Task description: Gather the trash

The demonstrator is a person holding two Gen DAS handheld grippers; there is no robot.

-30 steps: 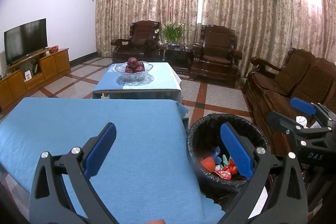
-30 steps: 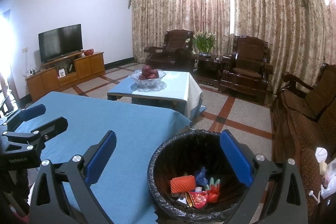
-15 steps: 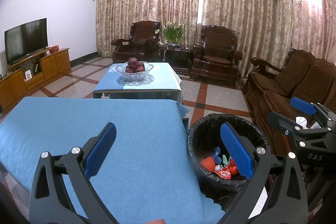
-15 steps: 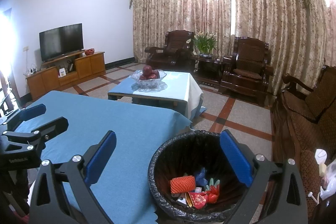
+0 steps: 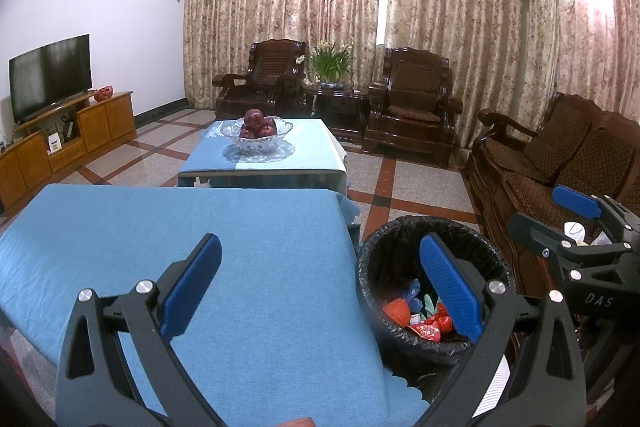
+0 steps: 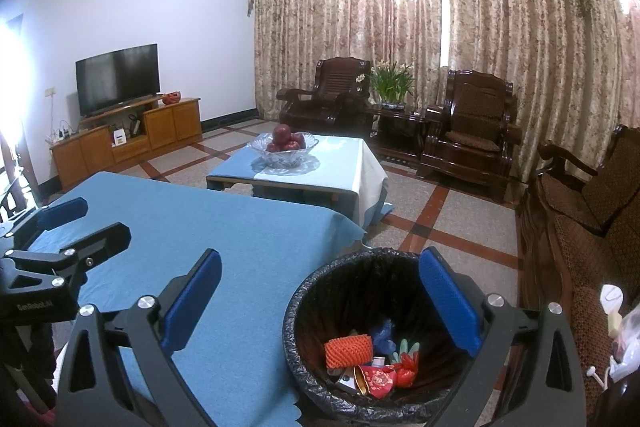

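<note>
A black-lined trash bin (image 5: 400, 239) (image 6: 320, 291) stands on the floor at the right end of the blue-clothed table (image 5: 160, 227) (image 6: 192, 227). Inside it lie an orange foam net (image 6: 348, 347), red wrappers (image 6: 380, 381) and other scraps. My left gripper (image 5: 320, 281) hovers open over the table's right end and the bin's rim, with nothing between its blue pads. My right gripper (image 6: 320, 299) hangs open above the bin, also holding nothing. Each gripper shows at the edge of the other's view: the right one (image 5: 560, 215), the left one (image 6: 80, 219).
A low table (image 5: 276, 163) with a glass bowl of red apples (image 5: 257, 131) stands beyond the blue table. Dark wooden armchairs (image 5: 412, 99) and a sofa (image 5: 560, 163) line the back and right. A TV (image 5: 48, 75) on a cabinet is at left.
</note>
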